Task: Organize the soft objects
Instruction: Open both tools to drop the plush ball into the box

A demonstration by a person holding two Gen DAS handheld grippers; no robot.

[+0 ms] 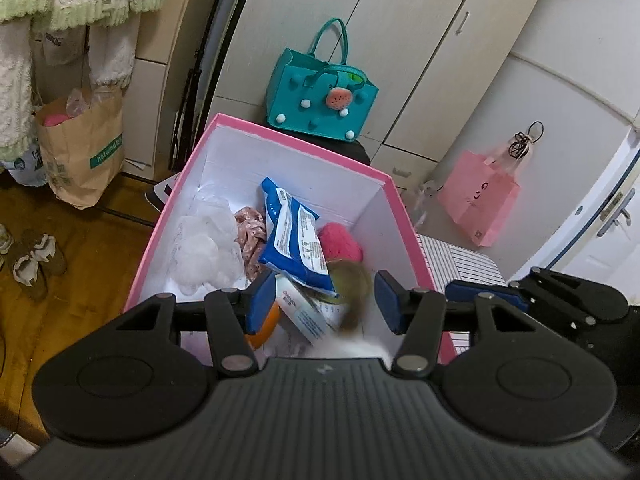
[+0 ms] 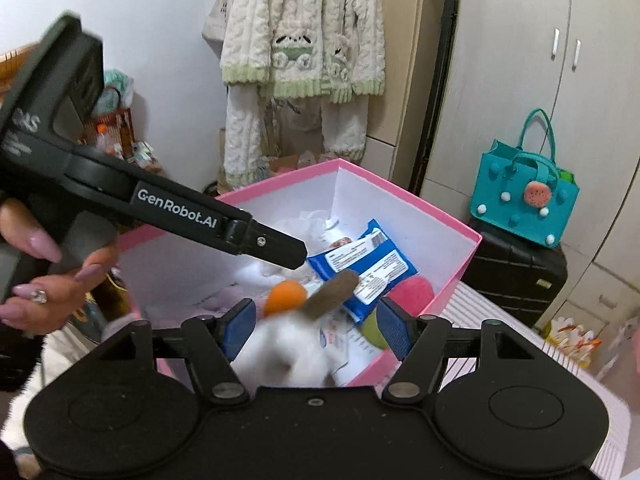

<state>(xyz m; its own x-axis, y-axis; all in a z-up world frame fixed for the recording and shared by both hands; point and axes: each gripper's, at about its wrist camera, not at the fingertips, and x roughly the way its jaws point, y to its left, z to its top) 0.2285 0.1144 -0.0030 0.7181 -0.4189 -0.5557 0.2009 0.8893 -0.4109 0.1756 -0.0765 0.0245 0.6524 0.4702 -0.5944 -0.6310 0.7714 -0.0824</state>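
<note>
Bedroom, pink-rimmed white cardboard box (image 2: 460,264) – right gripper (image 2: 316,332) spread, blurred white plush toy (image 2: 288,352) loose between; left gripper (image 1: 326,300) spread, empty.

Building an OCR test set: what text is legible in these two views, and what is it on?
"GenRobot.AI": on the arm of the left gripper, right wrist view.
"hotwind": green band on the brown paper bag, rest cut off.
Blue packet in the pink box: print too small to read.
White tube: blue word blurred.
Pink paper bag: lettering unreadable.
</note>
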